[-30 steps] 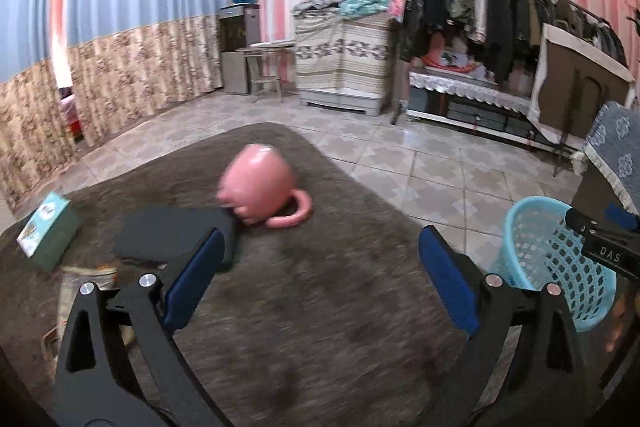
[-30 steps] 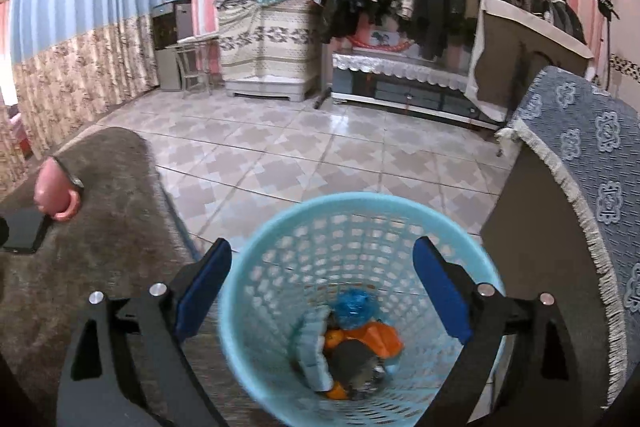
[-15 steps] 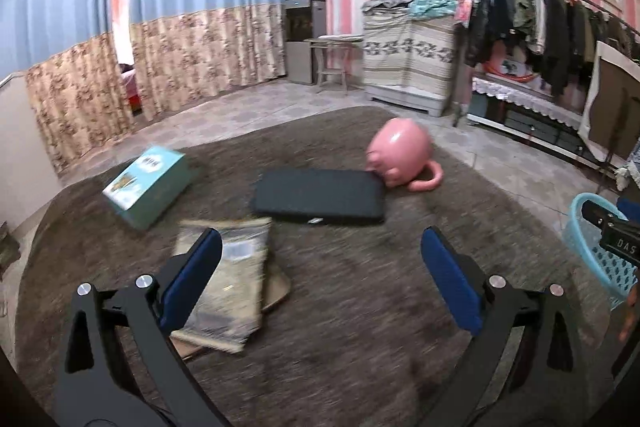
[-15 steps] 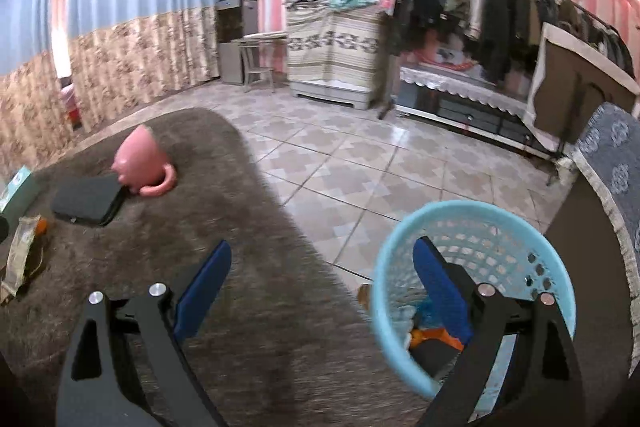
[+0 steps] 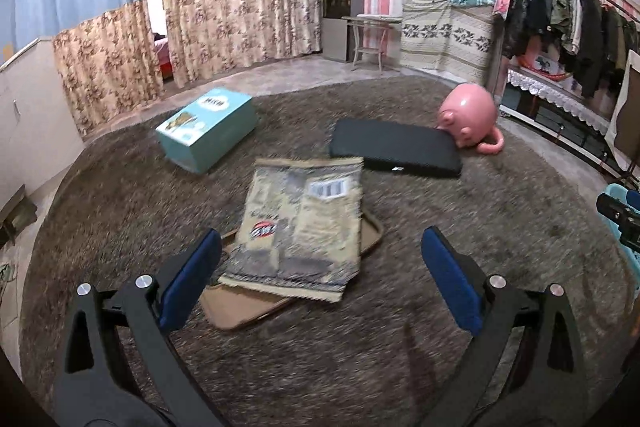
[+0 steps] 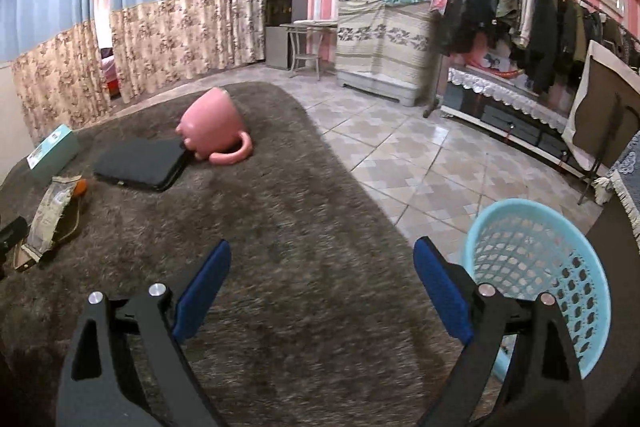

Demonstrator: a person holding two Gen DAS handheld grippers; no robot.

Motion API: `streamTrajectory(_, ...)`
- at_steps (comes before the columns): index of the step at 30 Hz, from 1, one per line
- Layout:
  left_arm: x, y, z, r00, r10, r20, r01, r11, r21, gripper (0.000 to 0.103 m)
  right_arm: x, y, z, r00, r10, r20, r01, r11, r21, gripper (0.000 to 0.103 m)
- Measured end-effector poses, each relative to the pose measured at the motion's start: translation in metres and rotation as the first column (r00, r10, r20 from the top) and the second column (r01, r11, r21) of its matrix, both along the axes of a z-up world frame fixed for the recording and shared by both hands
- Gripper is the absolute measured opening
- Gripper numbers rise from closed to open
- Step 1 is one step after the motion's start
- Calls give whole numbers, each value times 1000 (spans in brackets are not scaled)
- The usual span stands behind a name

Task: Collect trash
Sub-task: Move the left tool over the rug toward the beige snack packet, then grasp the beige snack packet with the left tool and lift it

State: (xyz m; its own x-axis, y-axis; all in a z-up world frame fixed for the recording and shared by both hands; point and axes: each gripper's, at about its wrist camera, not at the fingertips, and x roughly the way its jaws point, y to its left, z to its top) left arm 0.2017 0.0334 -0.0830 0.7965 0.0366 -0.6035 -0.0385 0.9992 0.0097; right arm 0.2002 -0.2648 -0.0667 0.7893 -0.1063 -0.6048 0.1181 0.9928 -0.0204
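Observation:
A crumpled tan snack bag (image 5: 300, 223) lies on a brown tray (image 5: 248, 307) on the dark rug. My left gripper (image 5: 320, 283) is open and empty, just short of the bag's near edge. The bag also shows at the far left in the right wrist view (image 6: 52, 211), with something orange (image 6: 81, 186) beside it. My right gripper (image 6: 320, 291) is open and empty over the rug. The light blue trash basket (image 6: 536, 275) stands on the floor just right of its right finger.
A teal box (image 5: 208, 129), a black flat case (image 5: 394, 149) and a tipped pink mug (image 5: 472, 121) lie farther back on the rug (image 5: 500, 219). Tiled floor (image 6: 420, 147), a clothes rack (image 6: 520, 11) and curtains (image 5: 240, 15) lie beyond.
My left gripper swung left from the mug towards the snack bag, which is now between its fingers' line. My right gripper moved left off the basket and over the rug.

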Motion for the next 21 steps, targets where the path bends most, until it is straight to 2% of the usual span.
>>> streamTrajectory(3, 5, 7, -4, 1000, 12, -15, -12, 1000, -12, 97, 2, 5, -1, 1000, 0, 3, 0, 1000, -13, 98)
streamTrajectory(10, 27, 10, -15, 998, 18, -56, -18, 1000, 11, 97, 10, 16, -10, 999, 24, -31, -24, 999, -24, 98)
streamTrajectory(13, 42, 9, -24, 994, 27, -109, -24, 999, 26, 96, 14, 22, -12, 999, 29, -38, -30, 999, -40, 98)
streamTrajectory(15, 48, 11, -31, 990, 32, -137, -29, 999, 25, 88, 16, 23, -13, 999, 32, -42, -34, 998, -44, 98)
streamTrajectory(17, 53, 13, -38, 985, 17, -172, -16, 1000, 5, 74, 18, 26, -14, 998, 39, -50, -42, 998, -51, 98)
streamTrajectory(19, 53, 15, -38, 985, 12, -173, -13, 1000, -4, 67, 19, 28, -15, 997, 43, -56, -47, 997, -62, 98)
streamTrajectory(20, 51, 16, -37, 986, 9, -165, -10, 1000, -7, 58, 19, 28, -15, 997, 45, -58, -48, 997, -66, 98)
streamTrajectory(21, 50, 16, -36, 987, 7, -162, -9, 1000, -8, 54, 19, 29, -16, 997, 47, -60, -51, 996, -71, 98)
